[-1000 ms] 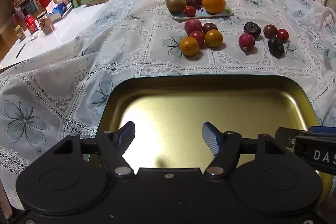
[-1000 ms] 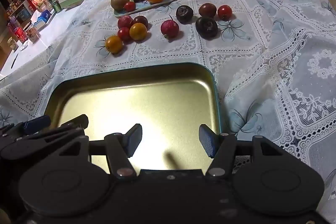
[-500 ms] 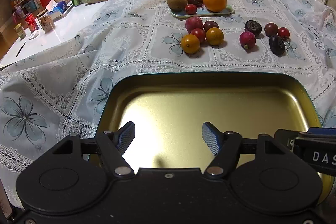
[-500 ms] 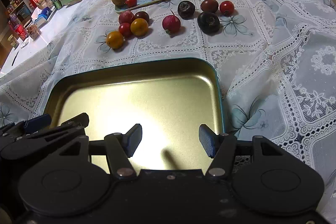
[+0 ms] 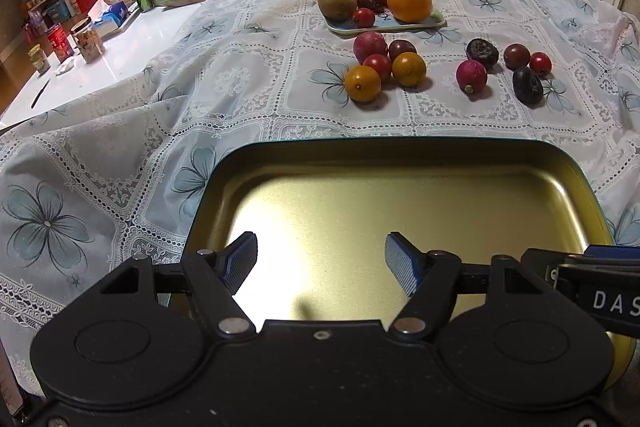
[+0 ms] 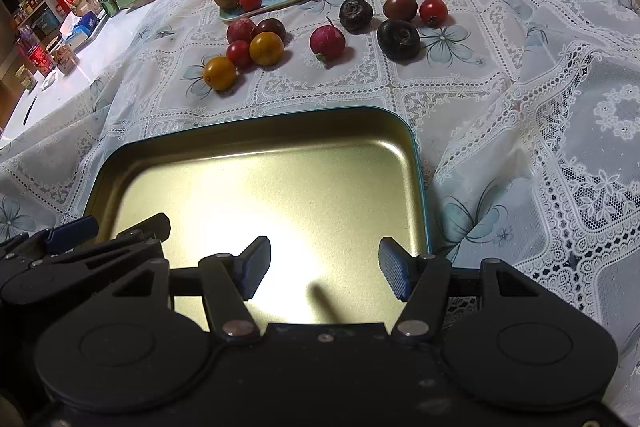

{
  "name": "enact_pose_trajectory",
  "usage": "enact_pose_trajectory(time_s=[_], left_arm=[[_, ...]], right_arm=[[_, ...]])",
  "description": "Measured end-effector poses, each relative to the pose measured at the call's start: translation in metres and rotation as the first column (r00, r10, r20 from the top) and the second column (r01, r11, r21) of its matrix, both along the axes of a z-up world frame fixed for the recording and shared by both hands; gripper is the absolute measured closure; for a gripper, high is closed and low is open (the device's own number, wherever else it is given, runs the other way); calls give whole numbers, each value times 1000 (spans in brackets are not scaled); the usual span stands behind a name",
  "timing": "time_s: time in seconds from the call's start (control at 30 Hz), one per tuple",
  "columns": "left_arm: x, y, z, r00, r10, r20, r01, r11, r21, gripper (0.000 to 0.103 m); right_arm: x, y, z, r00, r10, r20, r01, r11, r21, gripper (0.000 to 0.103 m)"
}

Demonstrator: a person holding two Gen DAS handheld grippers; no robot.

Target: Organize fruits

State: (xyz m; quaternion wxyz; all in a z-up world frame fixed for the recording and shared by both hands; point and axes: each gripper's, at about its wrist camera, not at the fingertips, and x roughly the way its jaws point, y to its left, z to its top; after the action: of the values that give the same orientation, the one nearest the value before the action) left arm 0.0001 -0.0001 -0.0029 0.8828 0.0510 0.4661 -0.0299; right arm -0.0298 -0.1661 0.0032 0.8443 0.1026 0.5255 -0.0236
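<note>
The left hand-held gripper [image 5: 321,259] hovers level over the gold tray [image 5: 400,195], jaws wide and empty; the right hand-held gripper [image 6: 325,267] sits beside it, likewise wide; loose fruits [image 6: 266,48] lie on the bench [image 6: 520,107] beyond the tray.

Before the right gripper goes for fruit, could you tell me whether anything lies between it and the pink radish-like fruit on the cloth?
Only the gold tray lies between them, low and with nothing in it. The right gripper, open, hangs over it; beyond the far rim there is bare tablecloth up to the pink fruit.
</note>
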Motion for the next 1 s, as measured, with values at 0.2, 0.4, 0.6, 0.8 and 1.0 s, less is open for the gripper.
enact_pose_trajectory(time_s=[0.2,0.4,0.6,0.8,1.0], left_arm=[[0,0,0,1000,4,-2,-4,1000,-2,31],[0,1,0,1000,1,0,-1,1000,2,31],[0,0,0,1000,7,-1,-7,1000,3,31],[0,0,0,1000,6,-1,-6,1000,4,31],[0,0,-1,1000,15,-3,-15,1000,7,31]], right_arm=[[0,0,-2,1000,-2,-13,2,1000,0,41],[1,0,-1,1000,-4,-13,4,1000,-2,41],[3,1,-1,1000,9,-20,-10,1000,-21,41],[4,2,-1,999,24,-26,-24,999,-34,41],[4,3,-2,999,31,-26,-32,999,-40,41]])
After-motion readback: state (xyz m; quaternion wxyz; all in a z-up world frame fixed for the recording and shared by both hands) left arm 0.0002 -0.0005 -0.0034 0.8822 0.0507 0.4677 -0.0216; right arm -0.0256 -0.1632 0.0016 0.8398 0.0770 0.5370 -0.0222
